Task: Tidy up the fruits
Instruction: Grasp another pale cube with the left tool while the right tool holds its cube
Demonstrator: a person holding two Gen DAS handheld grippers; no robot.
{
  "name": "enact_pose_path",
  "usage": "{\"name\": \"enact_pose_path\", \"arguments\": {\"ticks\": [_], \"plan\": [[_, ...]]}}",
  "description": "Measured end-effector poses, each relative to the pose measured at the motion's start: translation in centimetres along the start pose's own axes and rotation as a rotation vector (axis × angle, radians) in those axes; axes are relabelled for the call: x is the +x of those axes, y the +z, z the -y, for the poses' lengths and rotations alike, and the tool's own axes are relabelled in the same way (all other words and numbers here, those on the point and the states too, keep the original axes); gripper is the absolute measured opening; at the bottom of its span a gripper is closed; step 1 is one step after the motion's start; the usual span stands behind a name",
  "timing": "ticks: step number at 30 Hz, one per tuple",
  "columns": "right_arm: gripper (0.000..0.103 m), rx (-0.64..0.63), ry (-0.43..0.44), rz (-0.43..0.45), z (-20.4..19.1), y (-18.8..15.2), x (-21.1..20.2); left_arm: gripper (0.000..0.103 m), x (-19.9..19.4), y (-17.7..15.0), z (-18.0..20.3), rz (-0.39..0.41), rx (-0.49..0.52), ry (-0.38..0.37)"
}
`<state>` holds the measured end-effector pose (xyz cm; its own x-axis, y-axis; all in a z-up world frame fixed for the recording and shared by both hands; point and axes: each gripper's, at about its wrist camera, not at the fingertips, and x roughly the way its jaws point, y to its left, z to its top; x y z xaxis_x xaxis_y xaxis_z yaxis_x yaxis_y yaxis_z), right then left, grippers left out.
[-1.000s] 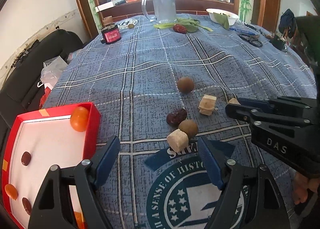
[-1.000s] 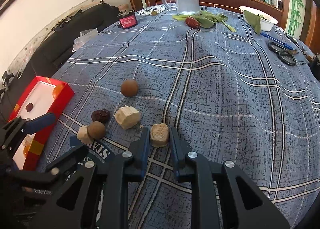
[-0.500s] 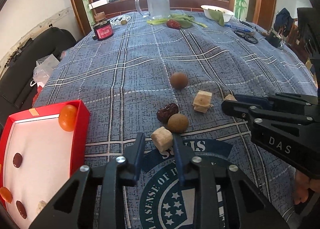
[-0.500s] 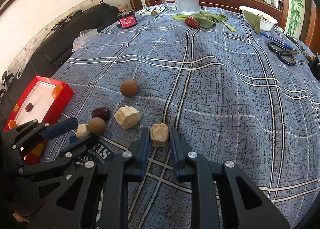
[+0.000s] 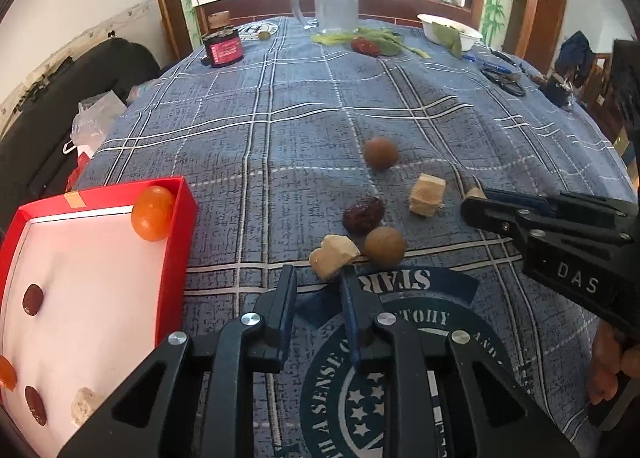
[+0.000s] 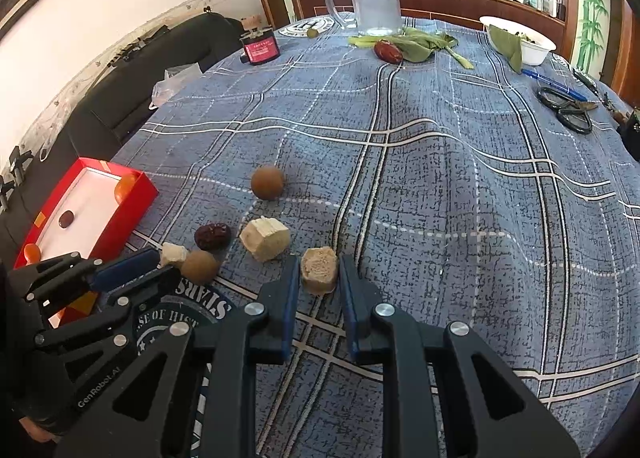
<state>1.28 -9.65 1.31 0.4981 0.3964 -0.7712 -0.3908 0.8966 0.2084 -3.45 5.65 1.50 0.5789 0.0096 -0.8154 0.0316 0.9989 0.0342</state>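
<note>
My left gripper (image 5: 318,282) is shut on a pale cream chunk (image 5: 333,256), held at the fingertips just above the blue cloth. Next to it lie a brown round fruit (image 5: 385,248), a dark red date (image 5: 363,214), a second cream chunk (image 5: 427,193) and another brown round fruit (image 5: 381,152). My right gripper (image 6: 319,272) is shut on a tan chunk (image 6: 319,270) resting on the cloth. A red box (image 5: 176,217) at the left holds an orange fruit (image 5: 152,212), dates and a pale chunk.
At the far end stand a glass pitcher (image 5: 335,3), a dark jar with a pink label (image 5: 223,47), green leaves with a red date (image 5: 366,45), a white bowl (image 5: 450,33), scissors (image 6: 570,107) and a pen. A black sofa (image 6: 160,69) lies left of the table.
My left gripper closed from wide open onto the pale chunk and has tilted and lifted it slightly. My right gripper has stayed shut on the tan chunk.
</note>
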Motion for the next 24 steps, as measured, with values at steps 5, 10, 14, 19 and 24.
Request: {"name": "enact_pose_path", "arguments": {"ticks": [5,10,14,19,24], "plan": [[0.022,0.006,-0.001,-0.009,0.17,0.01,0.18,0.037,0.15,0.17,-0.15,-0.006,-0.007,0.015],[0.022,0.005,0.001,-0.018,0.11,-0.02,0.4,0.05,-0.06,0.36,-0.17,0.008,-0.007,0.014],[0.022,0.006,0.0,-0.018,0.08,0.0,0.43,0.05,-0.35,0.57,0.19,0.031,0.021,0.016],[0.022,0.004,-0.001,-0.018,0.11,0.01,0.41,0.039,0.18,0.54,0.62,0.031,0.052,0.016],[0.022,0.0,-0.004,-0.016,0.0,-0.02,0.43,0.025,0.32,0.38,0.58,0.033,0.047,0.0]]}}
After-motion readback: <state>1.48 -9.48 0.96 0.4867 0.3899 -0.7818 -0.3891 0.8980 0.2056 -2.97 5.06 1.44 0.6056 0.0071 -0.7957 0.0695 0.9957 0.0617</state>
